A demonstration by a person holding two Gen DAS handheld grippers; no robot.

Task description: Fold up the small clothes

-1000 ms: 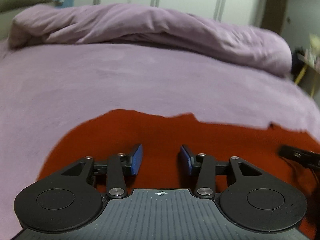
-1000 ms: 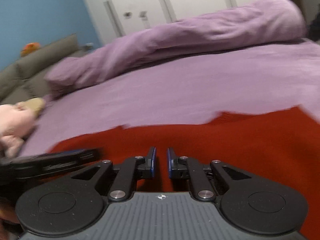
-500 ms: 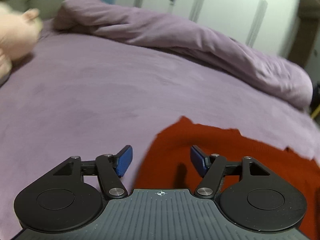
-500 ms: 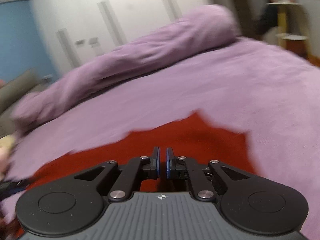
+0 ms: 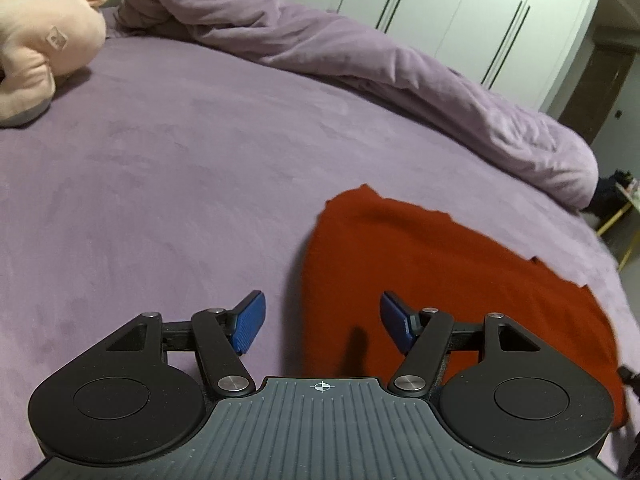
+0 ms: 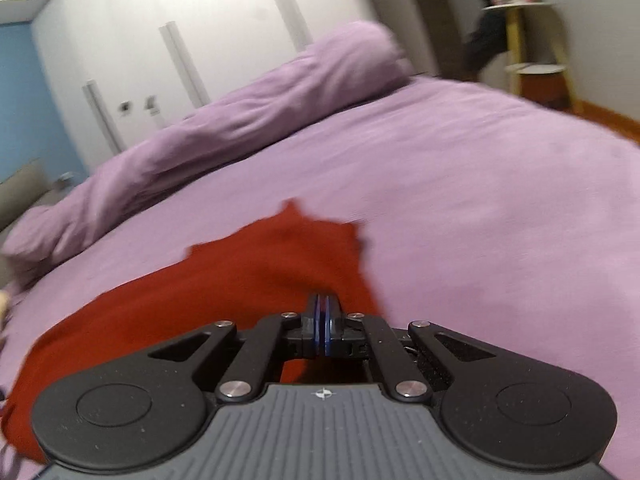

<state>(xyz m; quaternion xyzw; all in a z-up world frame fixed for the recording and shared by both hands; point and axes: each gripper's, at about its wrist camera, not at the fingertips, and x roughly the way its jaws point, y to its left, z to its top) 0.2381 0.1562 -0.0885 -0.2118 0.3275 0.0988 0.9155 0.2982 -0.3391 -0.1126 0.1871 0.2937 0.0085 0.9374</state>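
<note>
A red garment (image 5: 440, 272) lies flat on the purple bed sheet (image 5: 160, 168). My left gripper (image 5: 323, 326) hovers over the garment's left edge with its blue pads wide apart; the left pad is over bare sheet, the right pad over red cloth, and nothing is between them. In the right wrist view the same red garment (image 6: 240, 280) fills the lower left. My right gripper (image 6: 323, 314) sits low over its right edge, with its pads pressed together. No cloth shows between them.
A rolled purple duvet (image 5: 360, 52) runs along the far side of the bed. A pink plush toy (image 5: 44, 36) lies at the far left. White wardrobe doors (image 5: 460, 8) stand behind. A yellow stand (image 6: 536, 68) is beyond the bed's right corner.
The left gripper has shifted left from the garment's middle to its left edge, and its jaws have spread wider. The right gripper has shifted right to the garment's right edge and closed its small gap.
</note>
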